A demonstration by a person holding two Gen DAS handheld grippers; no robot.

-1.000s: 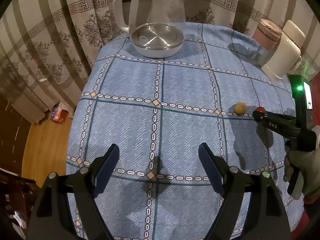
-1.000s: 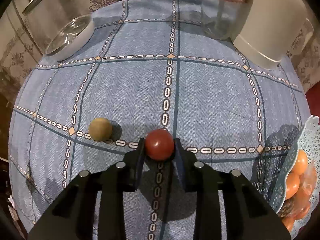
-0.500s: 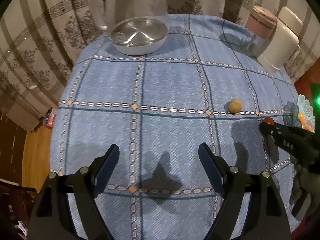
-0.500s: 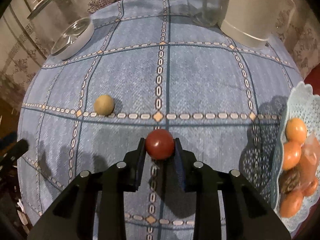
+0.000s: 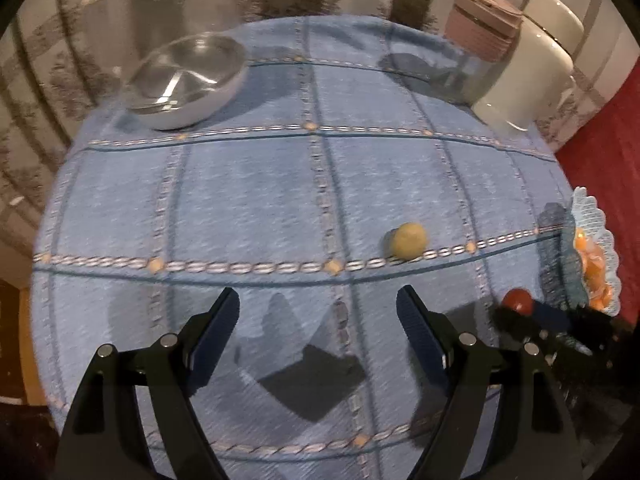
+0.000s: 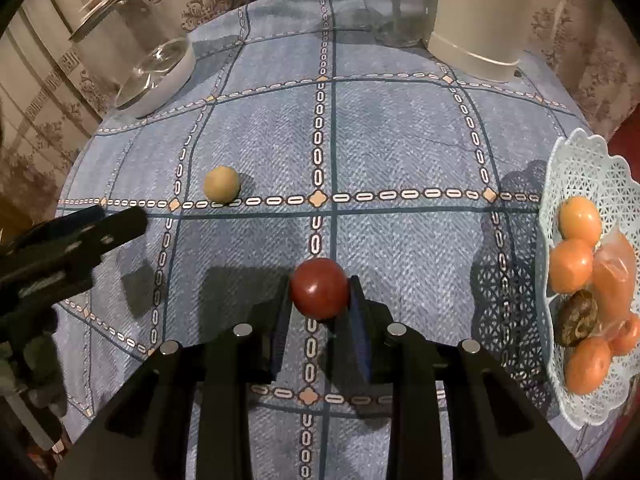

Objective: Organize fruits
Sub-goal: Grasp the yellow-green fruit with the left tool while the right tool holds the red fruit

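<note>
patterned curtains hang behind a round table under a blue checked tablecloth (image 6: 400, 140), with a glass kettle (image 6: 132, 60) on its white base at the far left and a white jug (image 6: 480, 20) at the far right; beside the jug stands a glass jar with a pink lid (image 5: 484, 28).

the right gripper (image 6: 320, 292) is clamped tight on a small red fruit (image 6: 319, 294) – the two pads press its sides and it hangs above the cloth, casting a shadow below. at the right edge of the table sits a white lattice fruit basket (image 6: 580, 168) holding several orange fruits (image 6: 579, 221), a dark brown one (image 6: 578, 322) and an orange plastic bag (image 6: 614, 276). the red fruit is left of the basket, well apart from it.

the left gripper (image 5: 318, 328) points down at the cloth with its jaws spread wide and nothing between them – a yellow-tan round fruit (image 5: 408, 240) lies on the cloth just beyond its right finger, on a line of the check.
</note>
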